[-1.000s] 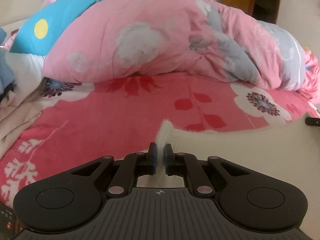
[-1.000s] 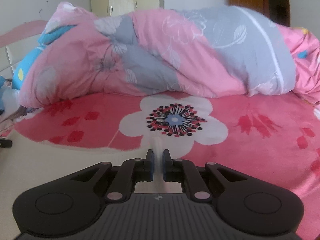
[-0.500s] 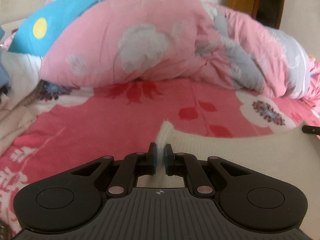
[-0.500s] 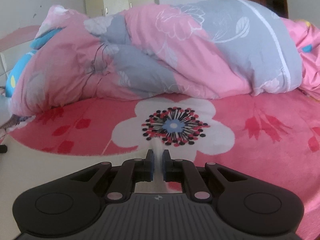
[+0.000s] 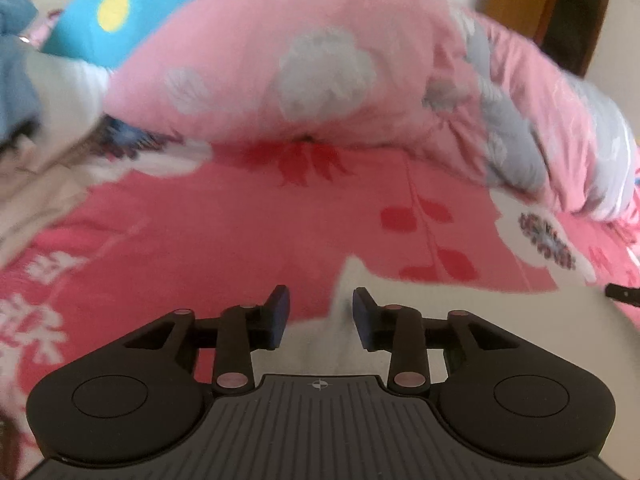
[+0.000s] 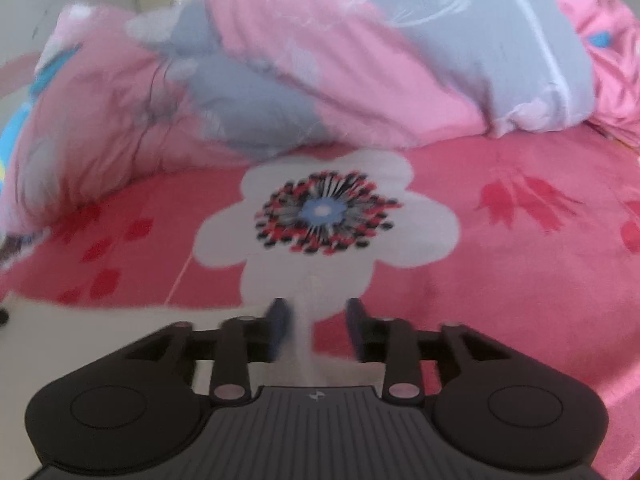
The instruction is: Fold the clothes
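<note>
A cream garment (image 5: 460,312) lies flat on the pink flowered bedsheet (image 5: 224,232). Its raised corner stands between the fingers of my left gripper (image 5: 320,312), which is open. In the right wrist view the same cream garment (image 6: 88,328) spreads to the left, and a pinched fold of it (image 6: 310,312) stands between the fingers of my right gripper (image 6: 316,320), which is open too. The tip of the right gripper shows at the right edge of the left wrist view (image 5: 624,294).
A rolled pink and grey quilt (image 5: 320,68) lies across the back of the bed, also in the right wrist view (image 6: 320,72). A pile of other clothes (image 5: 36,120) sits at the far left. The bedsheet (image 6: 520,260) stretches to the right.
Both grippers were shut on the cream garment's edge and have now opened, letting the cloth go. Both have also moved forward toward the quilt; the views are blurred with motion.
</note>
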### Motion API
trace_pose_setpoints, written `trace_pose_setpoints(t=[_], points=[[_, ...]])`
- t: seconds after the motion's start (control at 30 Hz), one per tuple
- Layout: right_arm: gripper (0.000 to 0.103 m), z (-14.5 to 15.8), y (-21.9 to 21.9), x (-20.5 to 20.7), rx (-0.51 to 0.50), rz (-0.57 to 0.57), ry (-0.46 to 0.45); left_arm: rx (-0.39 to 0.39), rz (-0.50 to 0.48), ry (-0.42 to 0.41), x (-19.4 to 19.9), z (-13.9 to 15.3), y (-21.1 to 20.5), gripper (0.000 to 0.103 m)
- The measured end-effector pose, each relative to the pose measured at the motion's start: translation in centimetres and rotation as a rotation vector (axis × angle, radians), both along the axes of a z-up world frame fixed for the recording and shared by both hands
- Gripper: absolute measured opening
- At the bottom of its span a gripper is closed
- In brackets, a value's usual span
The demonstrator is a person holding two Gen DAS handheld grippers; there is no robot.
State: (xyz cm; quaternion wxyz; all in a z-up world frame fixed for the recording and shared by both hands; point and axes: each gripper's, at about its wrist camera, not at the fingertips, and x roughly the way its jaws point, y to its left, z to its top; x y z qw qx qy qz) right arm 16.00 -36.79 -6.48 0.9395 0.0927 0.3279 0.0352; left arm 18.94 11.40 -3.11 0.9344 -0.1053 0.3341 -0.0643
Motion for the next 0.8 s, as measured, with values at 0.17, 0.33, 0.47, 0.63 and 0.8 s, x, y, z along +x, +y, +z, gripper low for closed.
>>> trace_pose_setpoints(t=[0.17, 0.33, 0.47, 0.63, 0.8], points=[[0.039, 2.3, -2.1, -3.5, 0.004, -0.046, -0.050, 0.000, 0.011, -0.064, -4.1, 2.5, 1.3, 0.035], [0.038, 4.0, -3.7, -9.4, -0.004, -0.076, -0.073, -0.002, -0.007, -0.052, -8.6, 3.8, 2.1, 0.034], [0.038, 4.8, -4.2, -14.3, 0.024, -0.087, -0.071, 0.026, -0.066, -0.020, -11.8, 4.3, 1.5, 0.035], [0.023, 5.5, -3.0, -19.3, 0.050, -0.010, -0.064, 0.107, -0.176, 0.017, -15.5, 4.0, -0.7, 0.034], [0.012, 4.1, -1.1, -22.1, 0.030, 0.082, -0.019, 0.202, -0.228, 0.079, -17.9, 2.0, -2.7, 0.034]])
